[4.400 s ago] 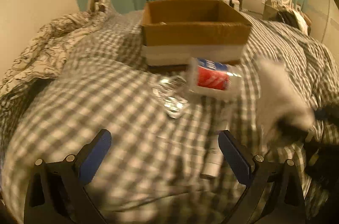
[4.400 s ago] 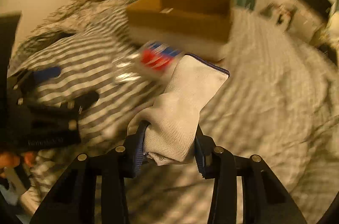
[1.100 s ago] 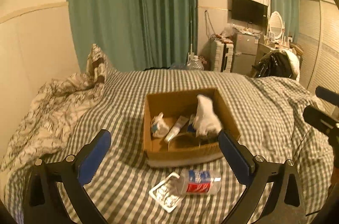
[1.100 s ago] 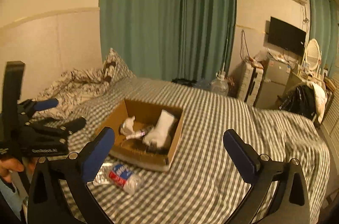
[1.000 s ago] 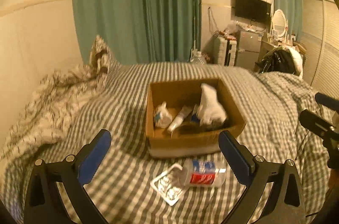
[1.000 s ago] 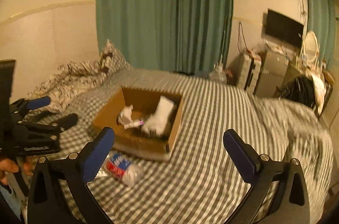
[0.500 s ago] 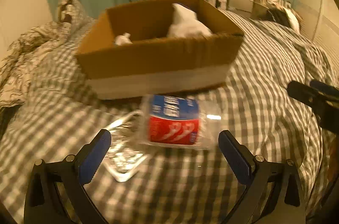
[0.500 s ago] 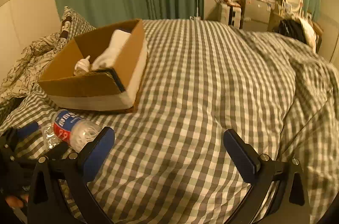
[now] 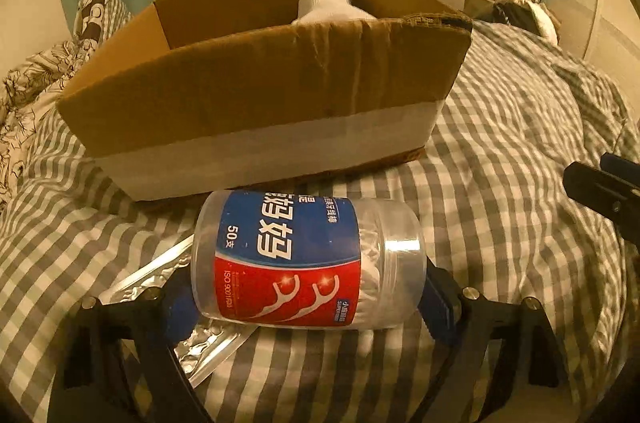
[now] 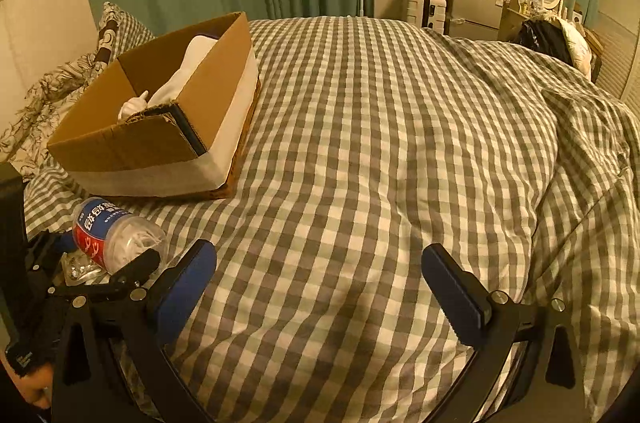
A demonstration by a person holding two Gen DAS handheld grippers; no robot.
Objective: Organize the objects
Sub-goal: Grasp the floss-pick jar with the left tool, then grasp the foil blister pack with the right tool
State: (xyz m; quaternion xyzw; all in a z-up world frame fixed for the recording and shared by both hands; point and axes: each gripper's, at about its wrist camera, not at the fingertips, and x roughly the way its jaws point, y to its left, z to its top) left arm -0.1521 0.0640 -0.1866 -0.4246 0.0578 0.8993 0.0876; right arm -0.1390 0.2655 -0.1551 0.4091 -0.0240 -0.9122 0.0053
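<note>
A clear plastic jar of floss picks [image 9: 308,263] with a blue and red label lies on its side on the checked bedspread, in front of the cardboard box [image 9: 256,111]. My left gripper [image 9: 304,297] is closed around the jar, one finger at each end. A silver foil packet [image 9: 176,307] lies under and left of the jar. A white sock [image 9: 324,3] sticks up inside the box. My right gripper [image 10: 316,283] is open and empty over bare bedspread, right of the jar [image 10: 116,235] and box [image 10: 160,127].
A rumpled patterned duvet and pillow [image 9: 36,71] lie left of the box. The checked bedspread [image 10: 400,127] stretches to the right. Green curtains, a TV, a small fridge and a dark bag stand beyond the bed.
My left gripper has come down and forward onto the jar and closed on its ends. My right gripper dropped low over the bed and stays open. The sock, released earlier, lies in the box.
</note>
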